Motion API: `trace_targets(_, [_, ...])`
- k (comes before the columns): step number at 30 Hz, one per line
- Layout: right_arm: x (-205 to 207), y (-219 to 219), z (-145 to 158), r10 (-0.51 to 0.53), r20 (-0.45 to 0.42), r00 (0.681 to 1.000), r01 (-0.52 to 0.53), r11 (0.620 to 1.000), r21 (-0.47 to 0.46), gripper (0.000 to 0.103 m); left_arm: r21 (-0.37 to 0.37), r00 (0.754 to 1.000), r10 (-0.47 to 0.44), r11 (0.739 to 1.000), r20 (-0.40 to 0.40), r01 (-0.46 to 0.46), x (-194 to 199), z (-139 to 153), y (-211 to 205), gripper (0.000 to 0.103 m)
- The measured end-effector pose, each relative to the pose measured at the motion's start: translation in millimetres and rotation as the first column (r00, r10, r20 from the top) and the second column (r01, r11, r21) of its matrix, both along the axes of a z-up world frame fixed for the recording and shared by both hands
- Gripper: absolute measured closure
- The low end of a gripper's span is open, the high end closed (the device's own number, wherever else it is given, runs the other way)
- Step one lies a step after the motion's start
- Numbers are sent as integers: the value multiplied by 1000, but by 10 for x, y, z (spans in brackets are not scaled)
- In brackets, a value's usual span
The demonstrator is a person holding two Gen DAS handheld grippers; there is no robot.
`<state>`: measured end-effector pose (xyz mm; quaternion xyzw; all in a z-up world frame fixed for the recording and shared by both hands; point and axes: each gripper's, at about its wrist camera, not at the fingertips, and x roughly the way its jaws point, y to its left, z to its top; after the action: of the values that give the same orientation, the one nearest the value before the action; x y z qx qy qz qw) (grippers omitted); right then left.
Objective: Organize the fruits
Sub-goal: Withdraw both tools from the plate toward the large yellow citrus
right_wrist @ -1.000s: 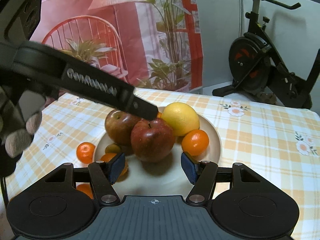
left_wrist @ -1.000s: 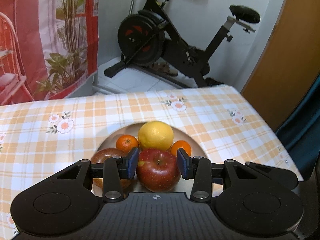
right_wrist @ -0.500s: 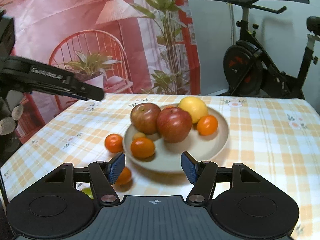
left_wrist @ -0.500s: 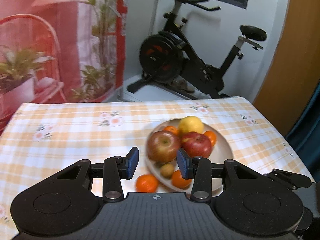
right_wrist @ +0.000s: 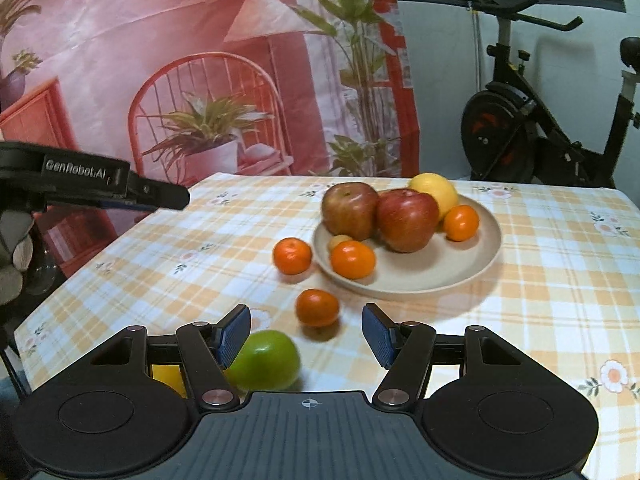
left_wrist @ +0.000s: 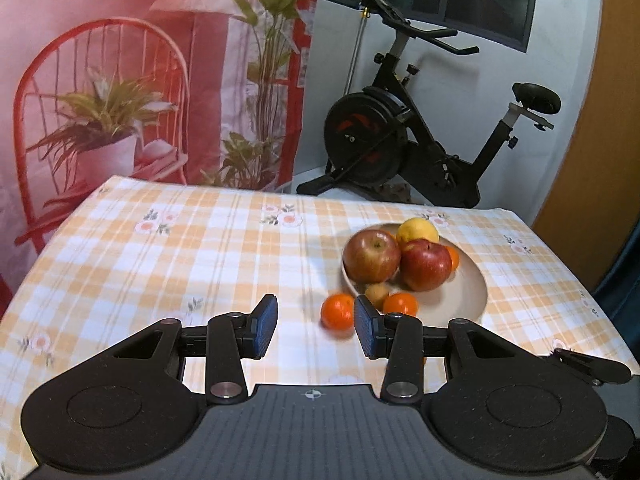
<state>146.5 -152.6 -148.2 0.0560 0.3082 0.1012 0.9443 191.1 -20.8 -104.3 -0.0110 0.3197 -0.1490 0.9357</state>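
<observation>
The round beige ceramic plate (right_wrist: 476, 264) serves as the collection point: two red apples (right_wrist: 406, 216), a yellow lemon (right_wrist: 438, 190), two orange mandarins (right_wrist: 352, 259) and a small brownish fruit (right_wrist: 339, 241) are grouped on it. The heavier fruits sit toward the far side, which leaves the near part of the plate bare for further pieces. Judged from this layout, the task is partly complete, since several fruits lie loose on the orange-and-white checked tablecloth (right_wrist: 560, 280).

The right tongs (right_wrist: 306, 334) are spread and hold nothing. A loose mandarin (right_wrist: 317, 307) lies just ahead of the tips, roughly on the centre line between the jaws. A green pear-shaped fruit (right_wrist: 266, 362) lies close in against the left finger of these tongs, partly under it; contact cannot be confirmed. A yellow object (right_wrist: 166, 376) shows beneath the left jaw arm; its identity cannot be determined. A third loose mandarin (right_wrist: 292, 256) lies further ahead and left, just beside the plate rim.

The left tongs (left_wrist: 316, 330) are also spread and empty. That same rim-side mandarin (left_wrist: 338, 312) appears ahead of them, close to their right finger (left_wrist: 366, 330), with the plate beyond and to the right.

The loose mandarin ahead of the right tongs appears the most direct candidate for the next grasp.
</observation>
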Motion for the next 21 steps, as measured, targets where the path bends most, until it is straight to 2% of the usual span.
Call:
trace_targets(13, [-79,271,16,56,-32,998,-56,998,-14,45,-24,995,74,997,-73,-76,-205,-222,452,58])
trace_targets(21, [-130,374,-9,65,-61,996,-67,997,-30,45,-25,995,60,998,-84,-62,-323,-333,497,58])
